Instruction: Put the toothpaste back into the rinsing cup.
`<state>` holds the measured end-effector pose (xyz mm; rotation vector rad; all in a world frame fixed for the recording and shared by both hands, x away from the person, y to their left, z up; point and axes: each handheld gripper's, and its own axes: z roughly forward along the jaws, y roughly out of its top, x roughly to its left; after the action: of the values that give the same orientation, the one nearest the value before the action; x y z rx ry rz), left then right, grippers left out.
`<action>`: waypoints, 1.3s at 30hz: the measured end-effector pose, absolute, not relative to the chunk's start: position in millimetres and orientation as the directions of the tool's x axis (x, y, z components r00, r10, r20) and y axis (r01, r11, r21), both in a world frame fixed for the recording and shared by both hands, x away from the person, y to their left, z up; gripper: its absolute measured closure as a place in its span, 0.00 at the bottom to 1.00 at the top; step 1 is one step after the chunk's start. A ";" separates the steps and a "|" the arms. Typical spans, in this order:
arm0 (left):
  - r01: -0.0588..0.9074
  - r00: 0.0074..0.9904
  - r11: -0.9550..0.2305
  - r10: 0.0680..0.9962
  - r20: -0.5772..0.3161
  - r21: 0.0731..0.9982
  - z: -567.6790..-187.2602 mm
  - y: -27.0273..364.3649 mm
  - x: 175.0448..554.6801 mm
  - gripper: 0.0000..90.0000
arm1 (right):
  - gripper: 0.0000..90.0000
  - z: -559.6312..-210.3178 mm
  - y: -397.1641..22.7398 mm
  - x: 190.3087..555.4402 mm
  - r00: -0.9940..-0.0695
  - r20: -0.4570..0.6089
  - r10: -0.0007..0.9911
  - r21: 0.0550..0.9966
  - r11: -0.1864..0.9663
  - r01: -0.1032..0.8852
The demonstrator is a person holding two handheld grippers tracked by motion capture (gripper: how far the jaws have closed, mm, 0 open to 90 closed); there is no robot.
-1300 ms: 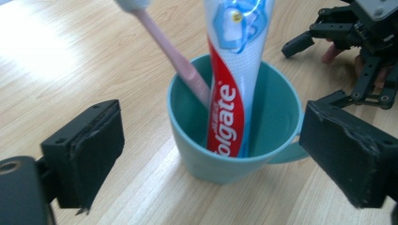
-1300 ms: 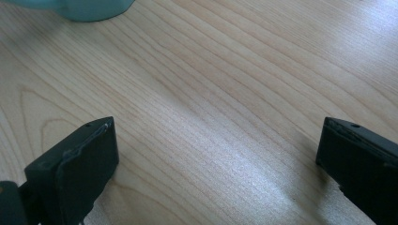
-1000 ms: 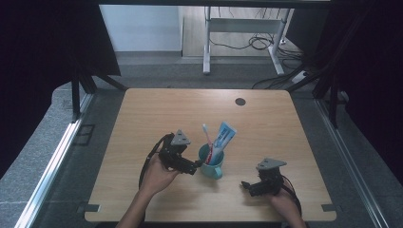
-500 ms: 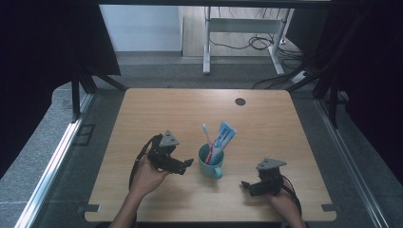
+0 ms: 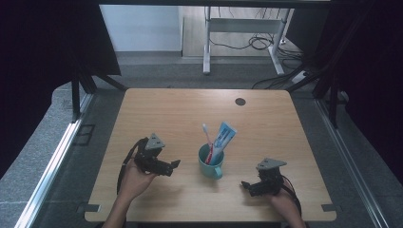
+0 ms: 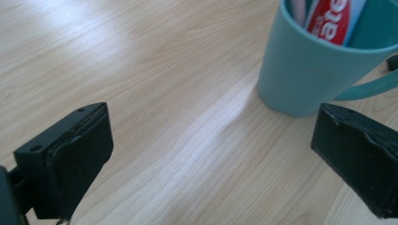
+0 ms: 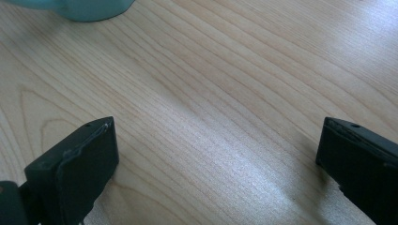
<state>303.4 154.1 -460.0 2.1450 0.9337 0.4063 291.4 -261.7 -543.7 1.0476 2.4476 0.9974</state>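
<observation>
Teal mug [image 5: 210,161] stands upright near the front middle of the wooden table [image 5: 180,114], holding a toothpaste tube [image 5: 222,138] and a pink toothbrush [image 5: 207,139]. Just left of it, the left gripper [image 5: 172,165] points toward the mug, jaws spread wide and empty. Further right of the mug, the right gripper [image 5: 247,185] rests low, jaws likewise wide apart.

Teal mug [image 5: 210,166] upright mid-table, holding toothbrush [image 5: 207,137], toothpaste [image 5: 223,137]
</observation>
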 end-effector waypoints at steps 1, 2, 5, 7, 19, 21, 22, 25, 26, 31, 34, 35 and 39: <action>0.496 0.679 -0.449 0.734 -0.011 0.743 -461.8 156.1 303.0 0.00 | 0.00 -543.7 -261.7 291.4 -0.690 0.000 0.724 0.699 0.494 0.517; 0.501 0.674 -0.441 0.739 -0.016 0.744 -463.8 157.8 302.7 0.00 | 0.00 -543.7 -261.6 291.4 -0.690 0.000 0.724 0.699 0.494 0.517; 0.510 0.664 -0.437 0.747 -0.017 0.741 -469.3 163.0 301.6 0.00 | 0.00 -543.7 -261.7 291.4 -0.690 0.000 0.724 0.699 0.494 0.517; 0.517 0.658 -0.428 0.753 -0.024 0.741 -472.9 166.1 300.7 0.00 | 0.00 -543.7 -261.7 291.4 -0.690 0.000 0.724 0.699 0.494 0.517; 0.547 0.633 -0.407 0.773 -0.043 0.732 -501.3 175.8 292.2 0.00 | 0.00 -543.7 -261.7 291.4 -0.690 0.000 0.724 0.699 0.494 0.517; 0.548 0.631 -0.407 0.774 -0.041 0.731 -506.2 175.6 291.1 0.00 | 0.00 -543.7 -261.6 291.4 -0.690 0.000 0.724 0.699 0.493 0.517; 0.549 0.630 -0.406 0.775 -0.043 0.731 -508.4 175.4 290.5 0.00 | 0.00 -543.7 -261.7 291.4 -0.690 0.000 0.724 0.699 0.494 0.517; 0.551 0.629 -0.408 0.776 -0.042 0.728 -514.3 174.0 288.8 0.00 | 0.00 -543.7 -261.6 291.4 -0.690 0.000 0.724 0.699 0.493 0.517; 0.550 0.630 -0.410 0.776 -0.038 0.728 -516.3 173.2 288.2 0.00 | 0.00 -543.7 -261.7 291.4 -0.690 0.000 0.724 0.699 0.494 0.517; 0.552 0.634 -0.429 0.773 -0.025 0.715 -525.9 167.8 286.0 0.00 | 0.00 -543.7 -261.6 291.4 -0.690 0.000 0.724 0.699 0.493 0.517; 0.557 0.637 -0.443 0.770 -0.020 0.703 -531.9 164.2 285.6 0.00 | 0.00 -543.7 -261.6 291.4 -0.690 0.000 0.724 0.699 0.493 0.517; 0.560 0.638 -0.445 0.770 -0.020 0.699 -533.9 163.0 285.5 0.00 | 0.00 -543.7 -261.6 291.4 -0.690 0.000 0.724 0.699 0.493 0.517; 0.571 0.642 -0.469 0.767 -0.010 0.674 -541.4 158.8 285.8 0.00 | 0.00 -543.7 -261.6 291.4 -0.690 0.000 0.724 0.699 0.493 0.517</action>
<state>285.8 158.8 -541.4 2.2084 1.0373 0.3887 291.4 -261.6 -543.7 1.0477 2.4473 0.9980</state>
